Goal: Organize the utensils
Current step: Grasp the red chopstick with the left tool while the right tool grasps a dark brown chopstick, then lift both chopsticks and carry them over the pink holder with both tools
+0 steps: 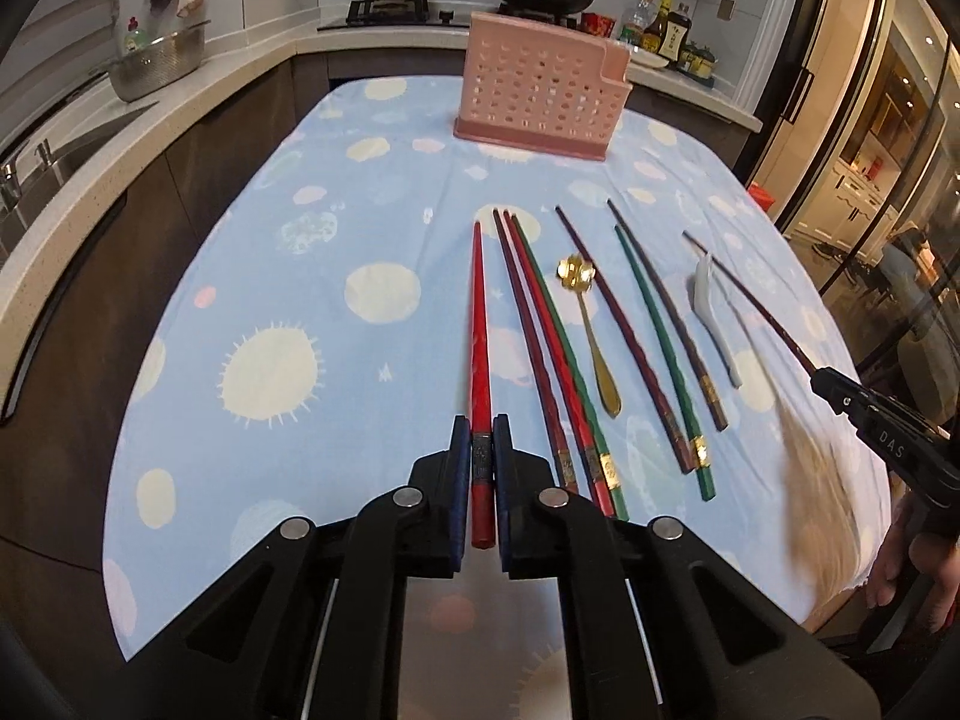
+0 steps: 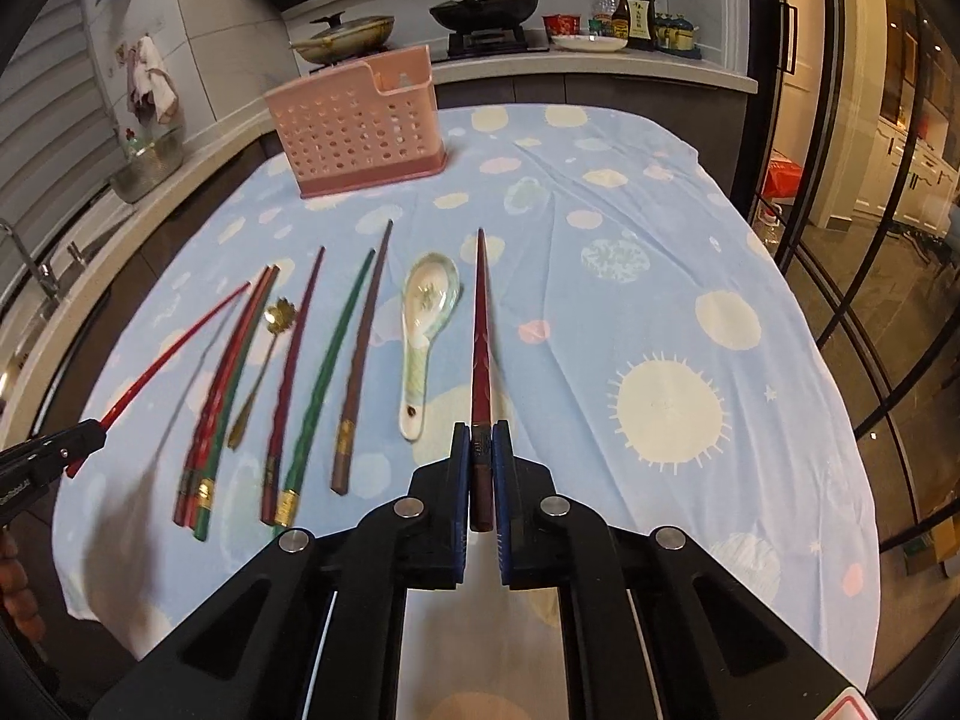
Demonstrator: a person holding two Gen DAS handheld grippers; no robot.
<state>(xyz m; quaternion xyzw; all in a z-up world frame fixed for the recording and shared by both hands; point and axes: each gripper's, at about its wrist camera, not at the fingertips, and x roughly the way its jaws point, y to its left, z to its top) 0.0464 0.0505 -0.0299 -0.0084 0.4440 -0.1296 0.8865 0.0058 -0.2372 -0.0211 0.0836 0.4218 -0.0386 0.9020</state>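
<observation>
A kitchen counter [image 1: 180,102] curves around the tabletop's blue spotted cloth [image 1: 288,276]. The pink utensil holder [image 1: 540,90] stands near its far edge. The left gripper [image 1: 480,438] clamps a red chopstick [image 1: 479,324]; the right gripper [image 2: 480,441] clamps a dark red chopstick [image 2: 482,330].

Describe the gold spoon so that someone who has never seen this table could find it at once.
On the blue spotted tablecloth, in front of the pink holder, chopsticks lie in a row. The gold spoon lies among them, between the bunch of three chopsticks and a single dark red one. It alone is metal, short, with a flower-shaped bowl; the white spoon is ceramic.
</observation>
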